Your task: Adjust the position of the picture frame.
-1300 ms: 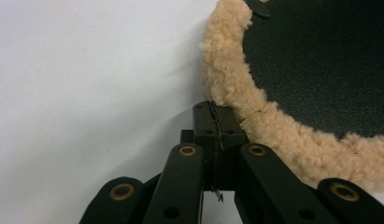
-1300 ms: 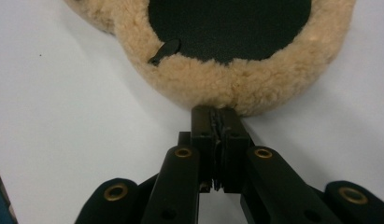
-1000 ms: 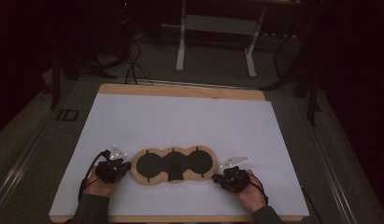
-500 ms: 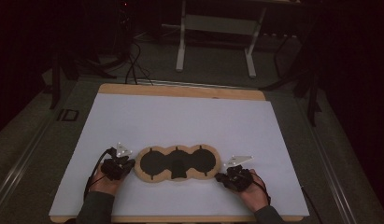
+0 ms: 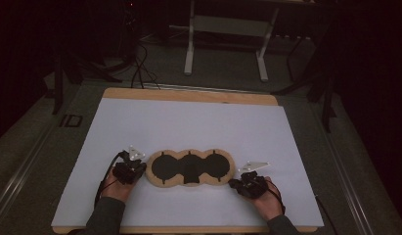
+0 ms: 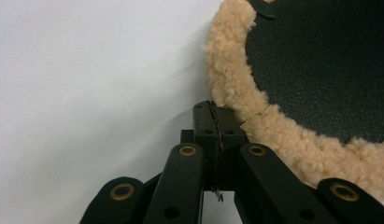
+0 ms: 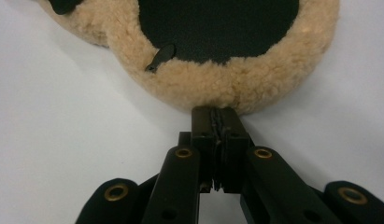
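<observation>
A three-lobed pad (image 5: 191, 168) with a tan fleece rim and black centres lies flat on the white mat, near its front edge. My left gripper (image 5: 141, 172) is at the pad's left end, its jaws shut. In the left gripper view the shut tips (image 6: 213, 108) touch the fleece rim (image 6: 227, 70), with nothing seen between them. My right gripper (image 5: 234, 183) is at the pad's right front edge, also shut. In the right gripper view its tips (image 7: 219, 113) butt against the fleece rim (image 7: 213, 84) below the black centre (image 7: 217, 28).
The white mat (image 5: 189, 122) covers a wooden table top (image 5: 189, 95) and is bare beyond the pad. A white stand with two legs (image 5: 191, 49) and cables on the floor (image 5: 140, 68) lie behind the table. The surroundings are dark.
My left gripper has moved right across the mat, and the pad has slid a little to the right with it. The right gripper has stayed in place.
</observation>
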`<state>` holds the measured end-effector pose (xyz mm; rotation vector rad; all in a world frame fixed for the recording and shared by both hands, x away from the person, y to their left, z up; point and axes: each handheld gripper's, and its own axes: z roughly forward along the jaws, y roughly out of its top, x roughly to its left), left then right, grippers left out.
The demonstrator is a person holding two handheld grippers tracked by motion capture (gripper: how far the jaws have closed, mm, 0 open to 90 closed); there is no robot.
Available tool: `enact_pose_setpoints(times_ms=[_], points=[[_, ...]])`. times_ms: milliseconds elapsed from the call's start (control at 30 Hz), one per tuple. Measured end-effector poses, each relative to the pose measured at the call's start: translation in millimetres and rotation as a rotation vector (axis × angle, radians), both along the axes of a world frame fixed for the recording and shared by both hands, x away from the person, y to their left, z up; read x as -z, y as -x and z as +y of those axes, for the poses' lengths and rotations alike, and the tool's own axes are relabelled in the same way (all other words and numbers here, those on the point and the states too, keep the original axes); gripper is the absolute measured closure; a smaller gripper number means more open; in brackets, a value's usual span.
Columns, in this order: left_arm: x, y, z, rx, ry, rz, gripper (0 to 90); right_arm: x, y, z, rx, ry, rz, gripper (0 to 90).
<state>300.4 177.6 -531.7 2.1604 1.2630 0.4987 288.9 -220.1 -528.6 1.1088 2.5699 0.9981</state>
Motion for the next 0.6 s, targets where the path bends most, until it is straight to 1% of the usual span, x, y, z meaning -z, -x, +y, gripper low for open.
enact_pose_setpoints(times_ms=[100,133,300,367,433,467,500,600], points=[[0.1,-1.3,-0.3,-0.002,0.003,-0.001,90.0,0.0,-0.4,-0.2,0.004,0.000,-0.002,87.1],[0.9,-5.3,1.4,-0.011,0.039,0.010,90.0,0.0,-0.6,-0.3,0.007,0.002,-0.005,87.1],[1.8,-10.6,2.9,-0.027,0.075,0.018,90.0,0.0,-1.2,0.6,0.014,0.007,-0.012,87.2],[1.7,-13.2,2.3,-0.032,0.076,0.018,90.0,0.1,-2.6,0.5,0.020,0.006,-0.011,87.2],[1.2,-16.6,-0.5,-0.038,0.063,0.014,90.0,0.4,-4.2,0.2,0.025,0.002,-0.013,87.3],[1.2,-16.6,-0.5,-0.038,0.063,0.014,90.0,0.4,-4.2,0.2,0.025,0.002,-0.013,87.3],[1.1,-20.2,-1.7,-0.042,0.061,0.015,90.0,0.5,-5.0,0.1,0.032,-0.001,-0.013,87.3],[1.9,-22.6,-1.4,-0.050,0.080,0.015,90.0,0.8,-7.9,-1.3,0.041,-0.005,-0.012,87.3]])
